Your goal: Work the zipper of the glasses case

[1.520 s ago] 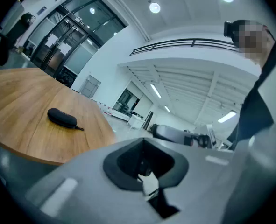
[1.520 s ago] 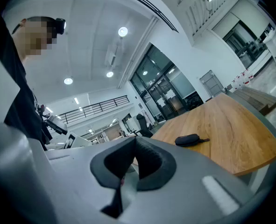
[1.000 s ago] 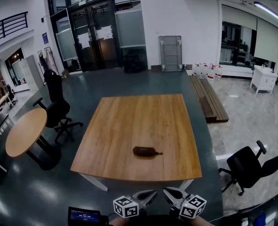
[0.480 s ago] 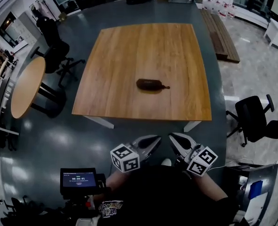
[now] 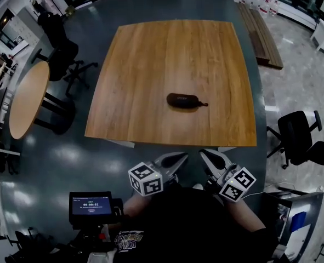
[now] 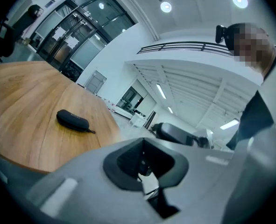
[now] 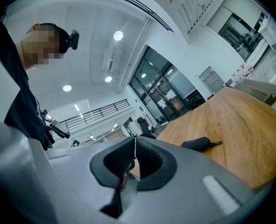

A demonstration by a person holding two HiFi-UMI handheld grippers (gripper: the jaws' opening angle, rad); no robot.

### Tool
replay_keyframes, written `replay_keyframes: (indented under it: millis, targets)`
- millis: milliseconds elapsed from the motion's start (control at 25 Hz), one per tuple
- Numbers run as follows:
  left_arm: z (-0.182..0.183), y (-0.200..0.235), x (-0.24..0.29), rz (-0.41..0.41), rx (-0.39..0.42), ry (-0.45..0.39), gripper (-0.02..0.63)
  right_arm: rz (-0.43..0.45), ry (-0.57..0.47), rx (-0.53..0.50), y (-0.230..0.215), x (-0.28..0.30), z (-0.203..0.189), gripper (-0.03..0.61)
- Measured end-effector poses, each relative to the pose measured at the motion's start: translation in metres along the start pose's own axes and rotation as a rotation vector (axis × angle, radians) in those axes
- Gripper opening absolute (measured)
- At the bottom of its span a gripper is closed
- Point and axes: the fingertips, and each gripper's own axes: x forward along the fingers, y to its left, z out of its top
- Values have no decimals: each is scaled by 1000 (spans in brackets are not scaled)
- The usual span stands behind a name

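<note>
A dark oval glasses case (image 5: 185,101) lies on the square wooden table (image 5: 151,64), its zipper pull pointing right. The left gripper view shows the case (image 6: 72,120) far off, and so does the right gripper view (image 7: 201,143). Both grippers hang close to the person's body, short of the table's near edge and well away from the case. My left gripper (image 5: 174,160) is shut with nothing in it, jaws together (image 6: 145,148). My right gripper (image 5: 211,159) is also shut and empty, its jaws meeting in a thin seam (image 7: 134,149).
A round wooden table (image 5: 27,100) and a black office chair (image 5: 60,53) stand to the left. Another black chair (image 5: 296,138) is at the right. A small screen on a stand (image 5: 89,206) sits by the person's left side. Wooden benches (image 5: 263,26) lie at the far right.
The head view has tipped downward, so the table and case sit higher in the picture and the person's body shows. Both grippers stay shut near the body. The case has not moved.
</note>
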Motion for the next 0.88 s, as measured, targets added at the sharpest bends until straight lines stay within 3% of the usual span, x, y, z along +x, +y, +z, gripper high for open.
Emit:
replay_keyframes:
  millis: [200,360,760,880]
  targets:
    - [44,47,-5,-41,-21,-17,2,-43,2,-40,-11,57,11,12]
    - [84,105,-15,-61,-83,-35,2,-72,10,-49,-23,121,14,15]
    - [89,134,-15,-43,-154,-52,3,-188,52,-50,-76,126,7,81]
    - [93,142,-12,-29,-168,-60,3,-235,134,-129,-112,129,-2,101]
